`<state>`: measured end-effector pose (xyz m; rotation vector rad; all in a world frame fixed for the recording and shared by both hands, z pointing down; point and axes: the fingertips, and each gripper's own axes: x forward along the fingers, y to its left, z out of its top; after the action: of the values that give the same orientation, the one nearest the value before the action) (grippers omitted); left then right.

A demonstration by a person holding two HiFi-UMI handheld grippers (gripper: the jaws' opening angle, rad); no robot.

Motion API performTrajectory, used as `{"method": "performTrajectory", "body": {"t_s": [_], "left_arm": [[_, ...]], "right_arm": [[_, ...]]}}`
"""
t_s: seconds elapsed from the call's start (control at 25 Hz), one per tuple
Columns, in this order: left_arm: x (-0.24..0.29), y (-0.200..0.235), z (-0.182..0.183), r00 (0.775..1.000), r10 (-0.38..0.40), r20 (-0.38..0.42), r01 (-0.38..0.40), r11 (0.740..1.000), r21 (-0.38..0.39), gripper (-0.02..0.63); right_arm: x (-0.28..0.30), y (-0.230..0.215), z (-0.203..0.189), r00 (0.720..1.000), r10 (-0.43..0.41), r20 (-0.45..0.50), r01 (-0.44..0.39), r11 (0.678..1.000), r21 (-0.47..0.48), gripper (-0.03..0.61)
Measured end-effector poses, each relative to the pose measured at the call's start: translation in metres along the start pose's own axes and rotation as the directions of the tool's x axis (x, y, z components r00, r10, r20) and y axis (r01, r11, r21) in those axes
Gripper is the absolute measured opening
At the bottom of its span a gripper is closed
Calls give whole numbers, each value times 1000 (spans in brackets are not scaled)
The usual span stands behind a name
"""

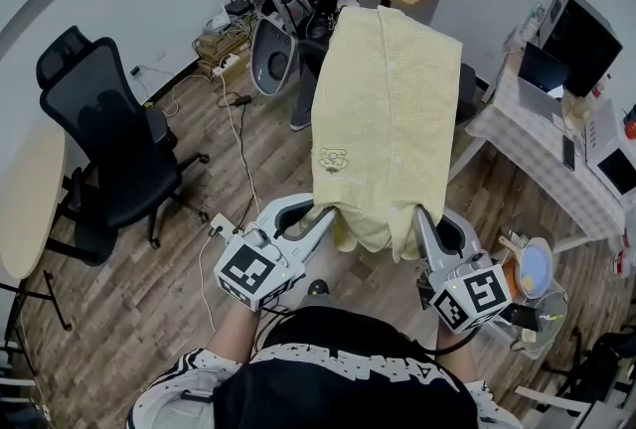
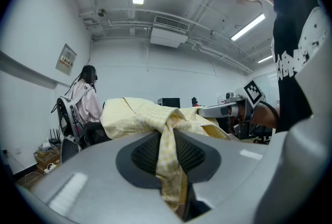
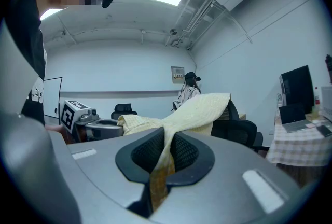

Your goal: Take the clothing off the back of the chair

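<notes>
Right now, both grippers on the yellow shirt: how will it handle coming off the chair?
Likely floppy: the yellow shirt bunches into narrow folds in the left gripper and right gripper. Probably light: thin cloth, spanning to the chair with little sag.

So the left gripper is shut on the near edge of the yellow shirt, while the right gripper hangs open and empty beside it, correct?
Not quite. The right gripper is not open and empty: the right gripper view shows its jaws pinched on a fold of the yellow shirt as well. The left gripper is shut on the shirt's near edge, as you said.
</notes>
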<state>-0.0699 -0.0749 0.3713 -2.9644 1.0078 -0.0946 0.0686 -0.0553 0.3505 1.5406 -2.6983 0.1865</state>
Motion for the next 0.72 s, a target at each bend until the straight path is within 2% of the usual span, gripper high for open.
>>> {"method": "performTrajectory", "body": {"t_s": [0.72], "left_arm": [[-6, -5, -3, 1000, 0, -7, 0, 1000, 7, 60]], "right_arm": [[-4, 3, -5, 1000, 5, -6, -5, 1000, 2, 40]]}}
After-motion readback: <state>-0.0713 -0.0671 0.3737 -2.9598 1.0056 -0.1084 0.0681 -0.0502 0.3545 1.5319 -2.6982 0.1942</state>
